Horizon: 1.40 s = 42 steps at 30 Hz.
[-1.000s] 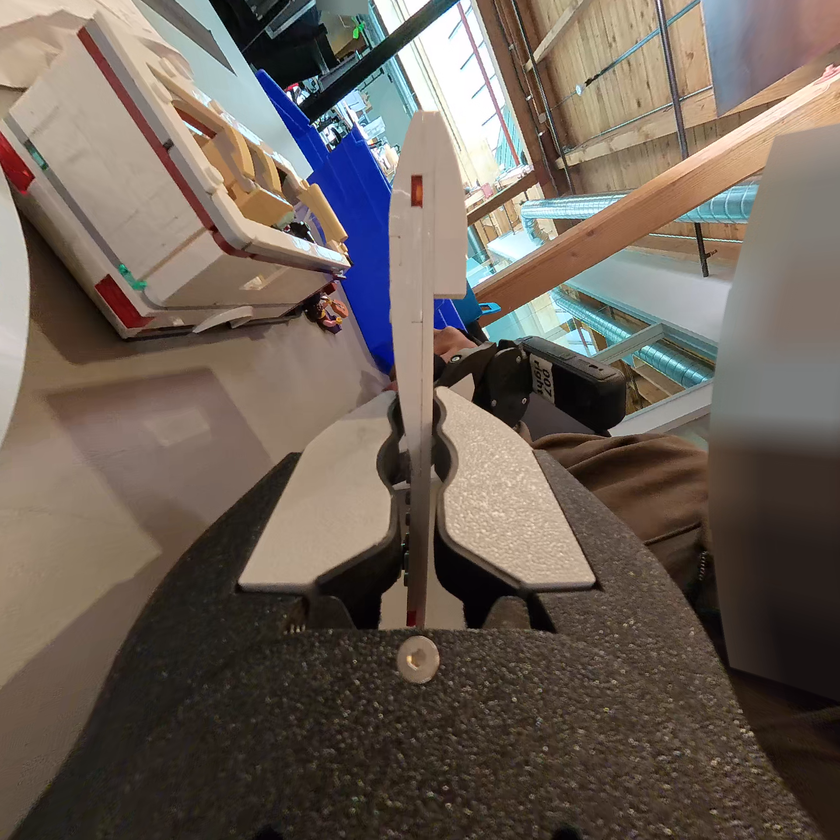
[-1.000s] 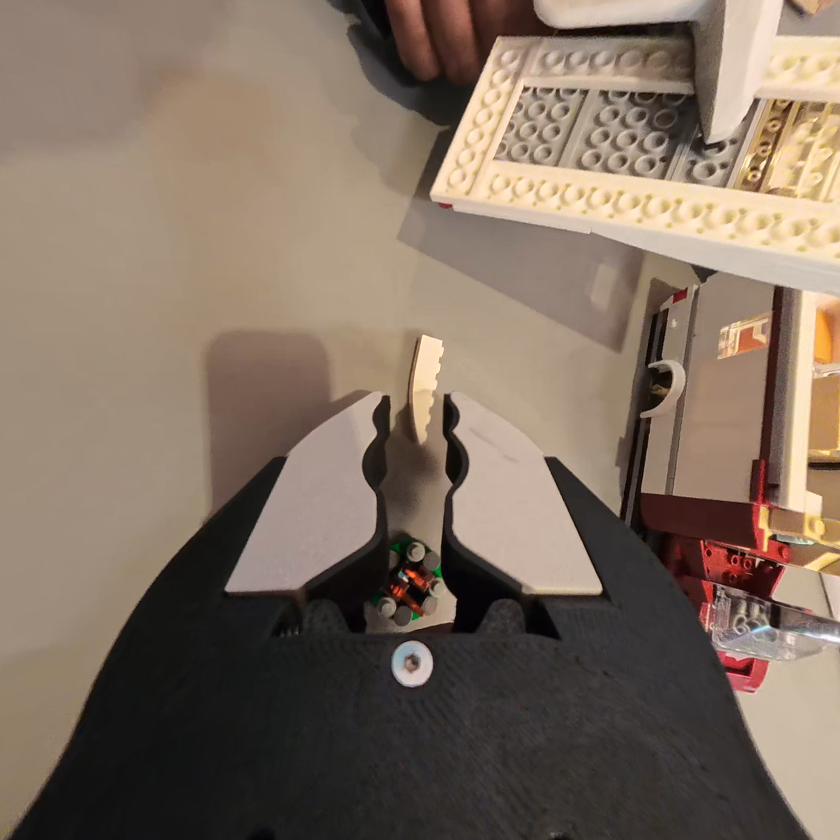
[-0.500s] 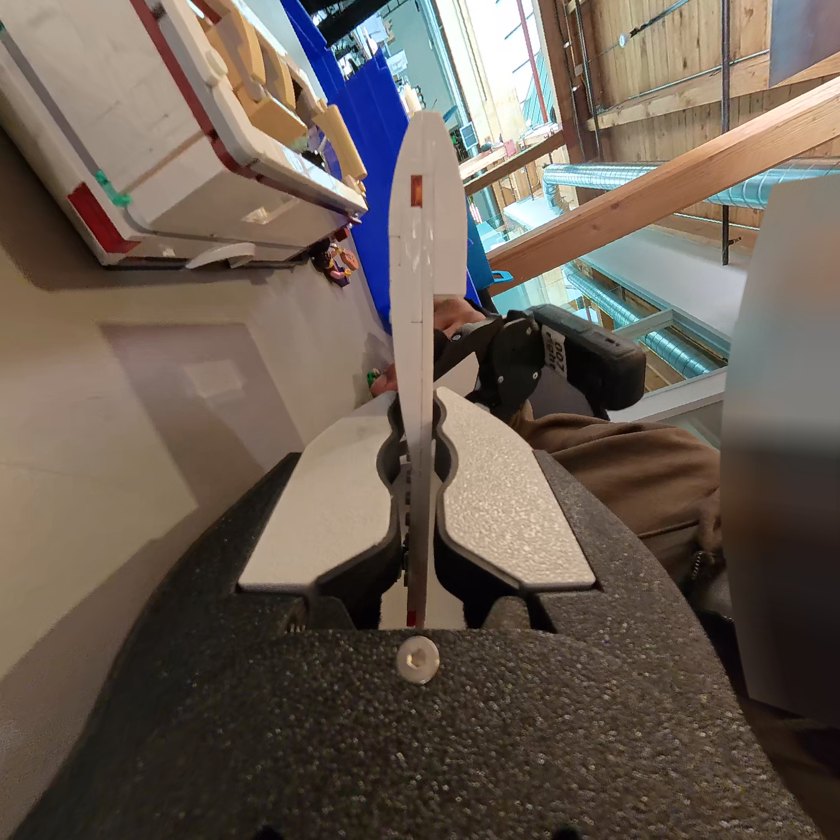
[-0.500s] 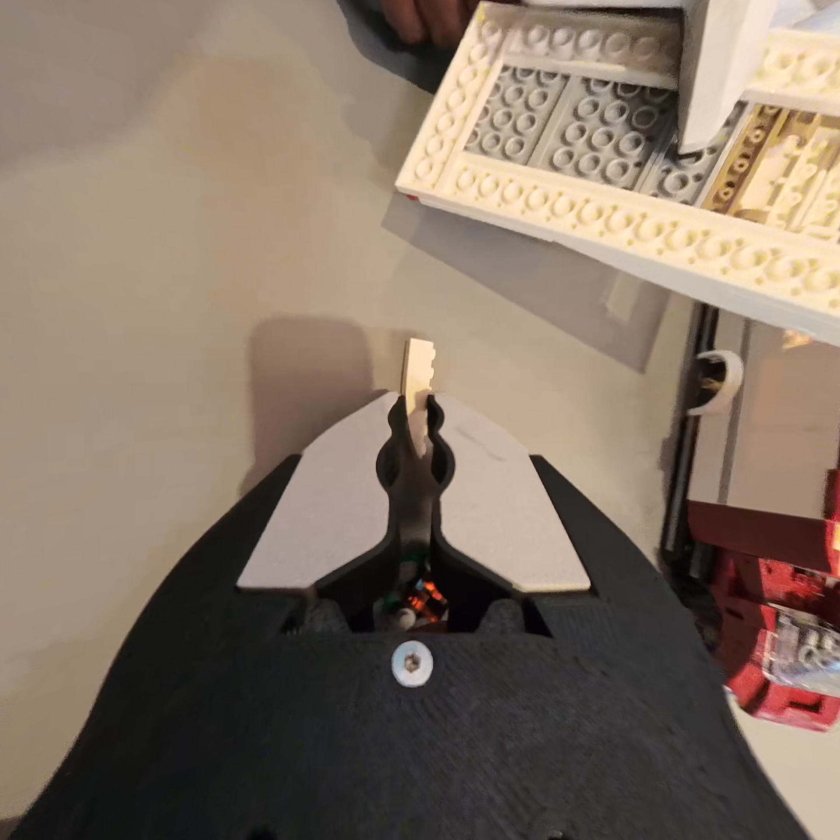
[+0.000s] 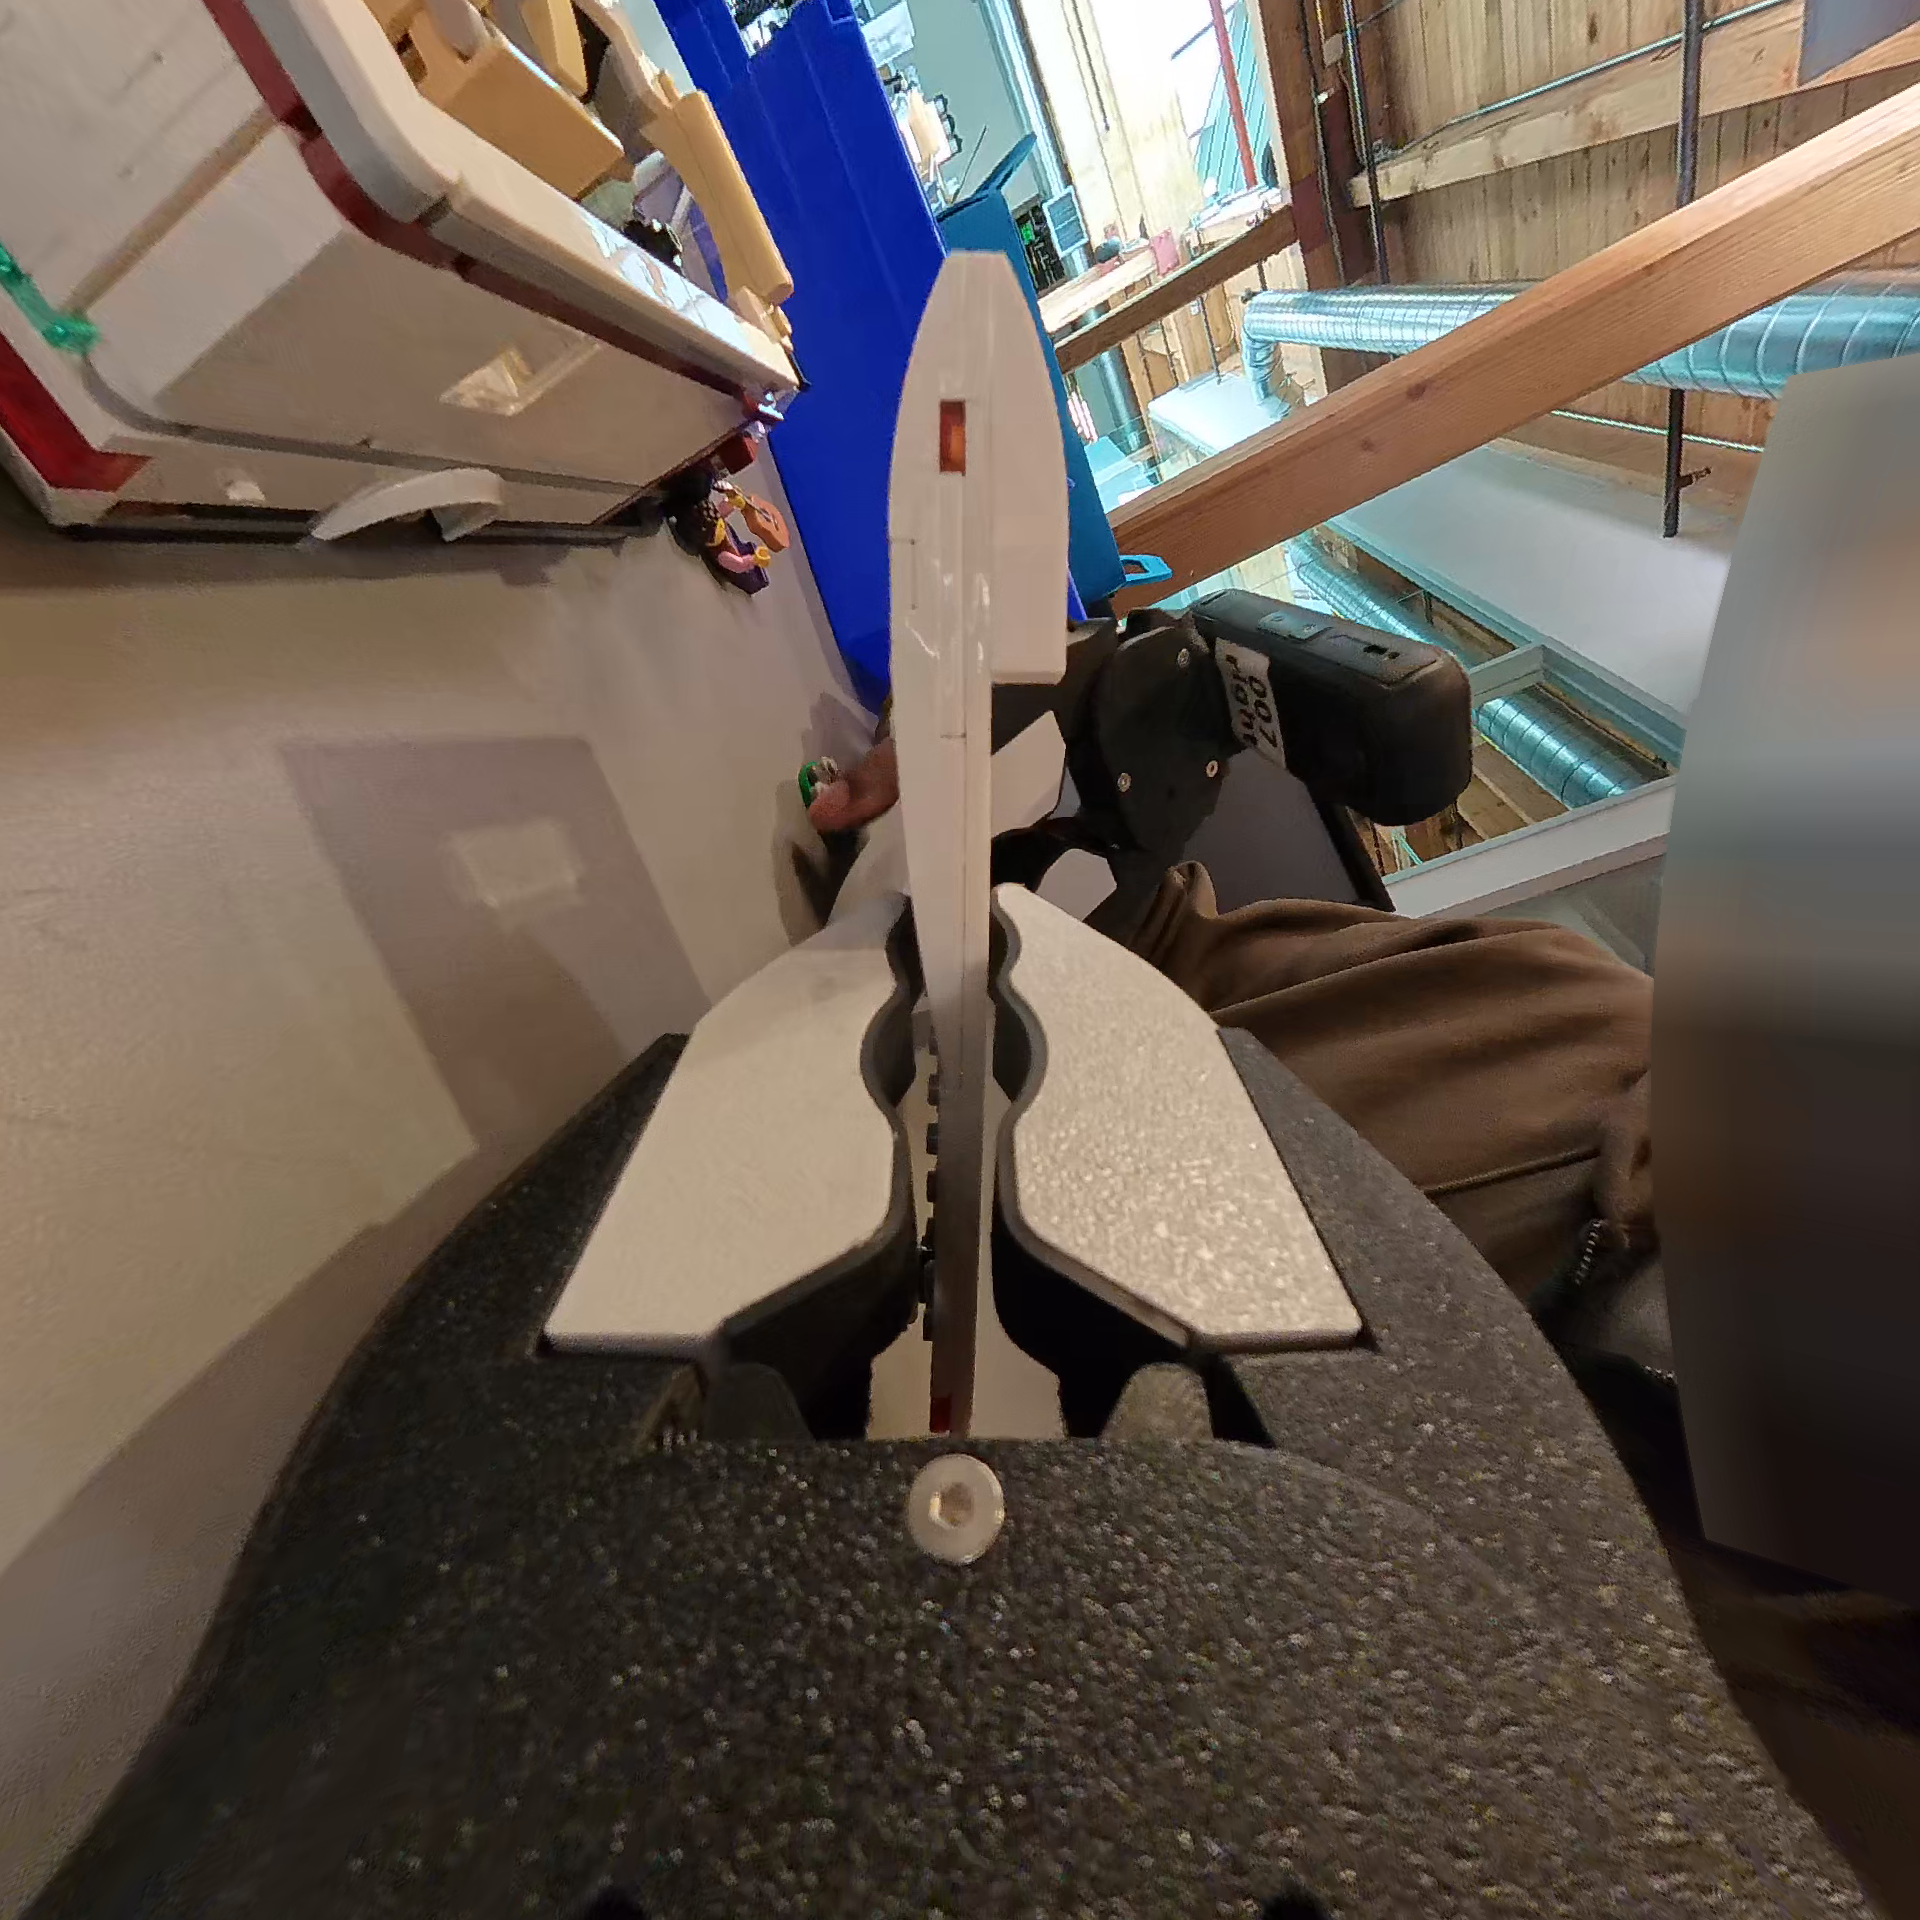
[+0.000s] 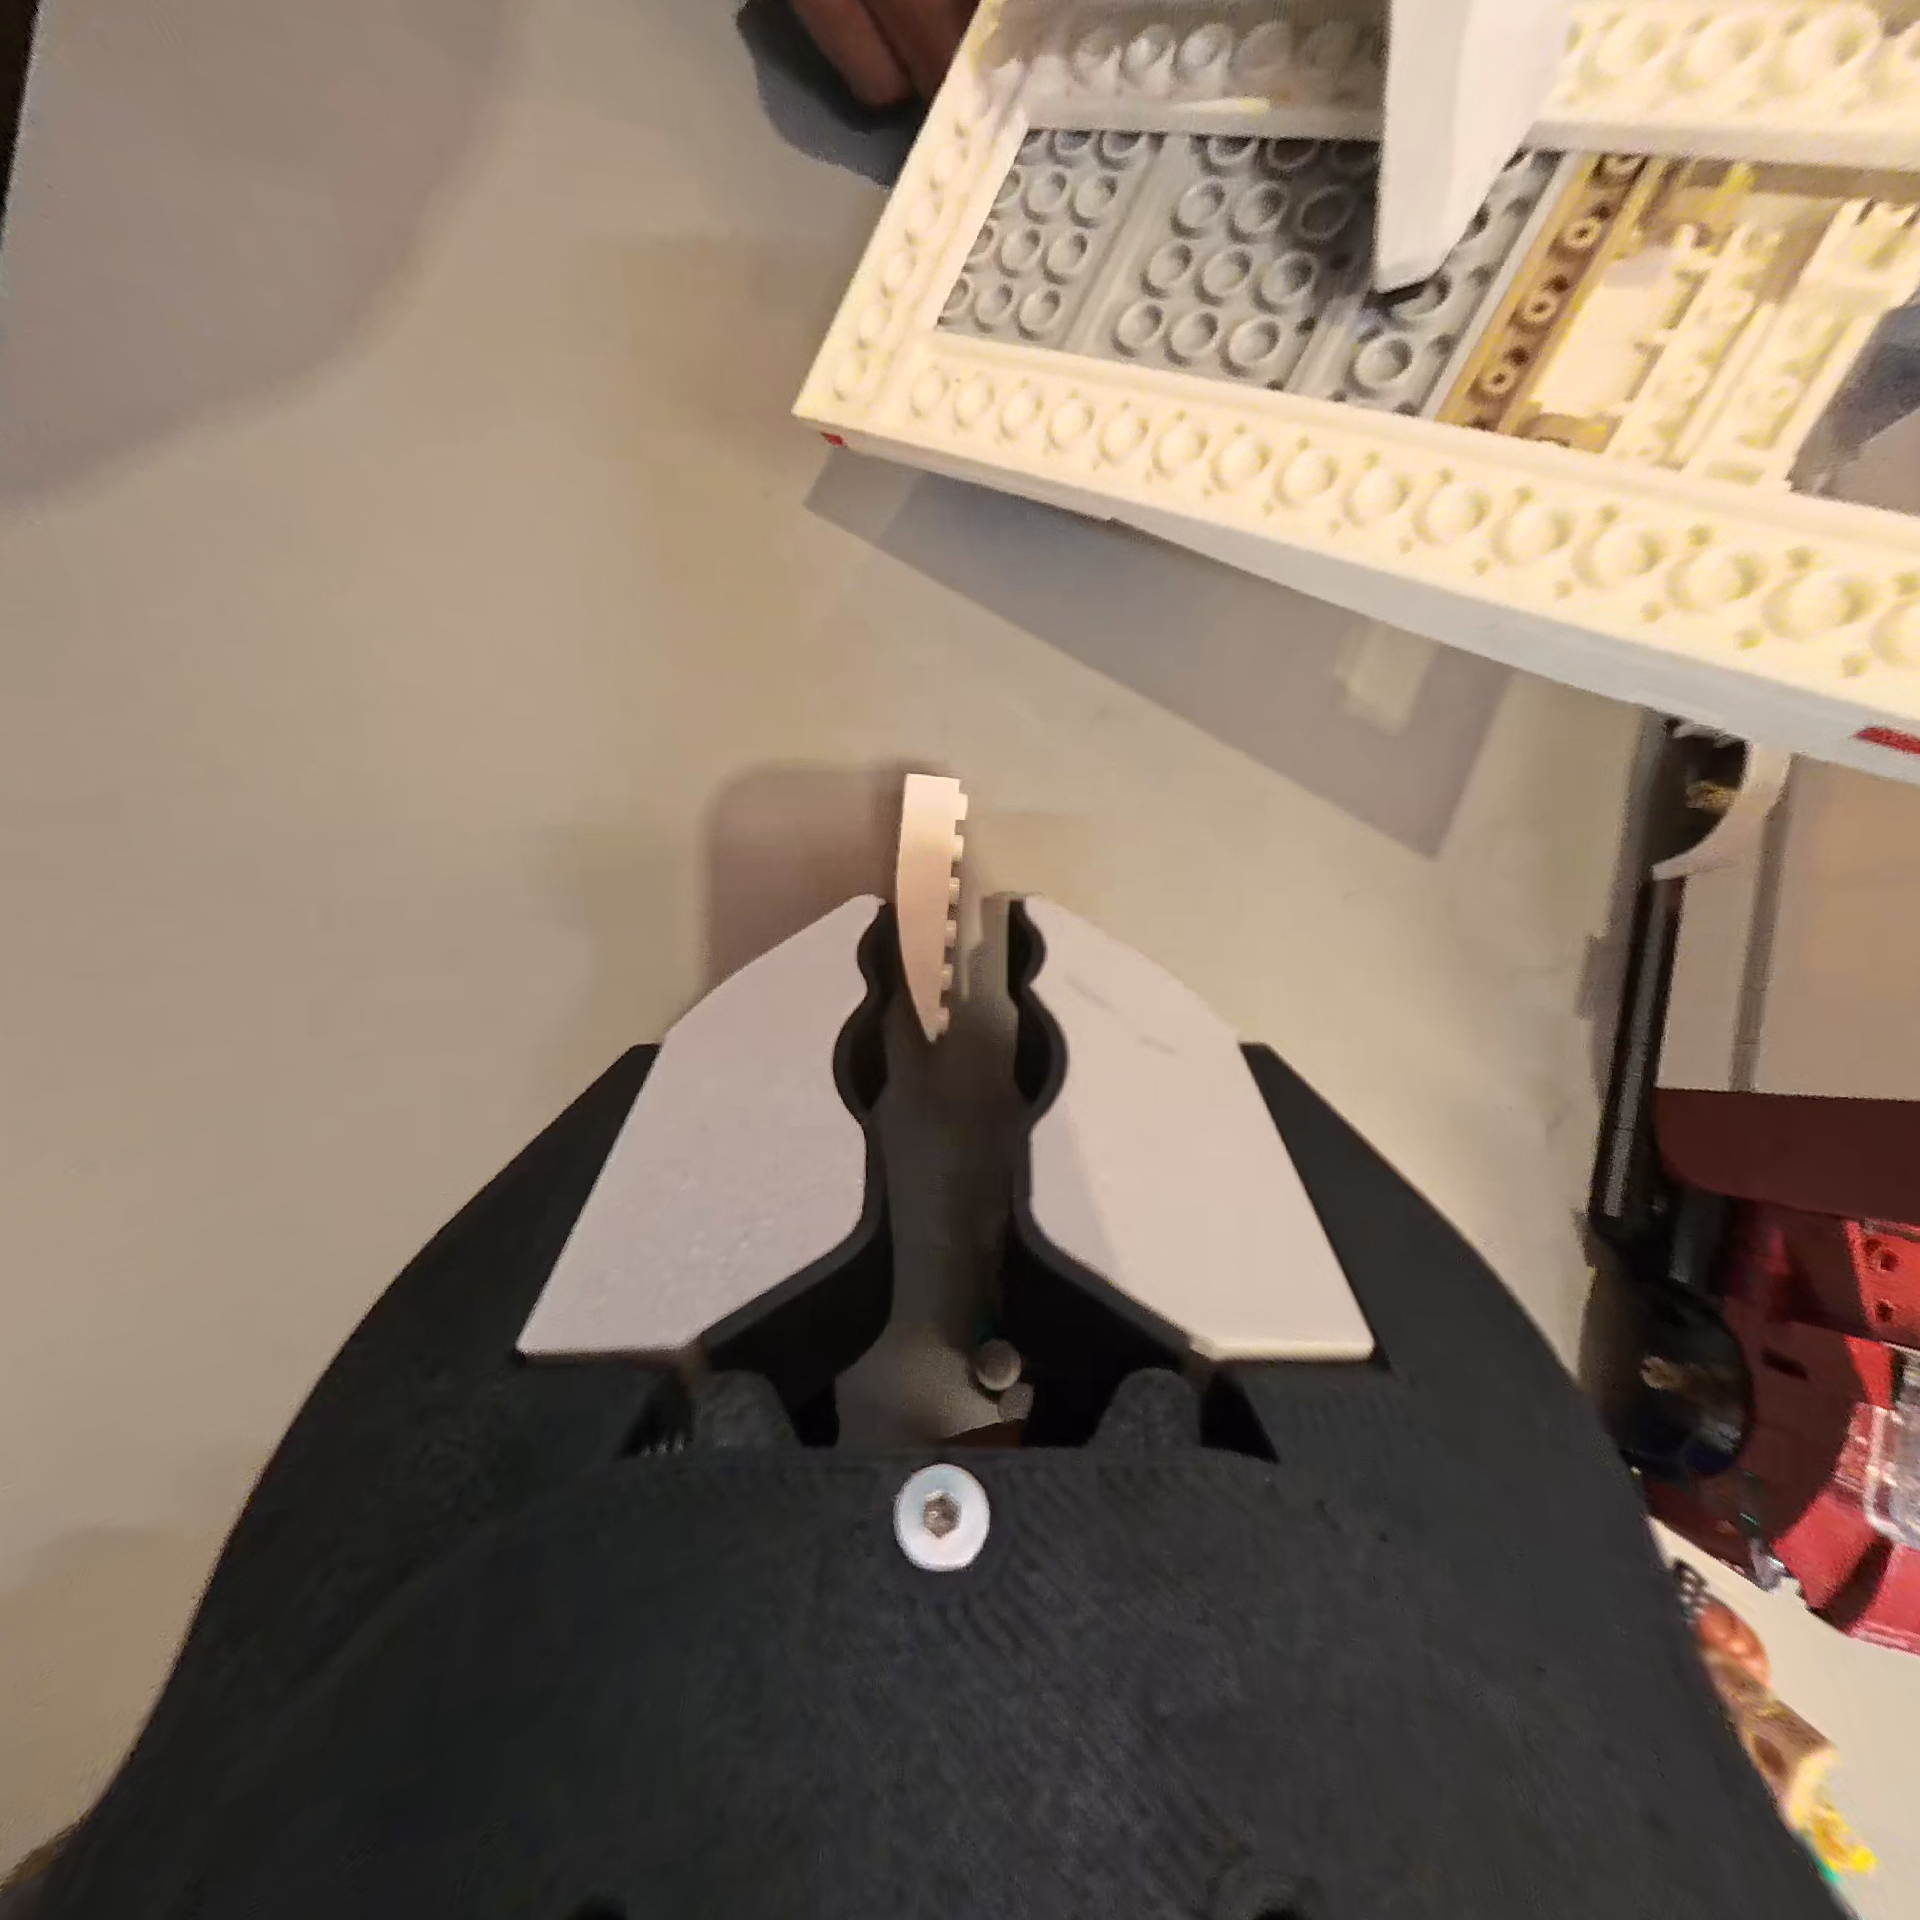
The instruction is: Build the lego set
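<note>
— Left tongs [image 5: 951,925], what do they pinch?
— A white brick-built panel [image 5: 977,468], edge-on above the table [image 5: 312,831], with both pads pressing on its flat faces. The right tongs [image 6: 951,914] stand spread around a small cream curved plate [image 6: 928,904], which only leans on one finger.
— How will they handle?
— They look light, stiff and smooth; the flat faces seem the best place to hold
</note>
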Motion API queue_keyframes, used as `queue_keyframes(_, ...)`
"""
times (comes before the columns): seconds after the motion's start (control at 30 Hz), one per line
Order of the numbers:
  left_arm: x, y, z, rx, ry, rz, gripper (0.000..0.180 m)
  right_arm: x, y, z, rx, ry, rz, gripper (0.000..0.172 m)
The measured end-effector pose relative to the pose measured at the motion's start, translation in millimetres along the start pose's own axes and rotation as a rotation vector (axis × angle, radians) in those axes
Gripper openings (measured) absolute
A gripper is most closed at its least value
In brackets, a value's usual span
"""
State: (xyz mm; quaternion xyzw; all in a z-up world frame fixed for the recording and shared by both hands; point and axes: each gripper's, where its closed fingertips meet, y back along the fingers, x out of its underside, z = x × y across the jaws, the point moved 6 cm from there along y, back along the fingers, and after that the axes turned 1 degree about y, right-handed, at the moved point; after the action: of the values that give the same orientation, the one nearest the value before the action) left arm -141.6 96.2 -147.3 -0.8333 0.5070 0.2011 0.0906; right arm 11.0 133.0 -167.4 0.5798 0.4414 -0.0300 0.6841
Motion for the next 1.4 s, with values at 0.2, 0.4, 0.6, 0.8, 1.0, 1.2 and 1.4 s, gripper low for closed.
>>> queue_keyframes(0.2,-0.7,1.2,0.5,0.007,0.007,-0.005,0.01,-3.4,8.2,12.9,-0.049,0.08,-0.02,0.027)
queue_keyframes(0.4,0.1,0.3,0.5,0.005,0.0,0.003,0.01,-2.9,7.0,15.9,-0.074,0.065,-0.01,0.031)
queue_keyframes(0.6,0.0,0.2,0.9,0.012,0.007,0.006,0.01,1.0,3.0,12.5,-0.055,0.031,0.018,0.032)
queue_keyframes(0.8,0.3,0.2,0.8,0.014,0.007,0.007,0.01,3.8,-1.2,10.3,-0.059,0.002,0.031,0.03)
queue_keyframes(1.0,0.7,-0.3,0.7,0.003,0.001,0.008,0.01,1.2,1.2,7.8,-0.027,0.013,0.013,0.032)
queue_keyframes(1.2,3.3,-1.7,1.1,-0.005,0.018,0.019,0.01,1.0,-2.1,6.9,0.013,0.066,0.023,0.02)
queue_keyframes(1.4,11.3,-5.6,1.3,0.005,0.075,0.055,0.01,3.7,4.7,8.4,0.018,0.145,0.015,0.008)
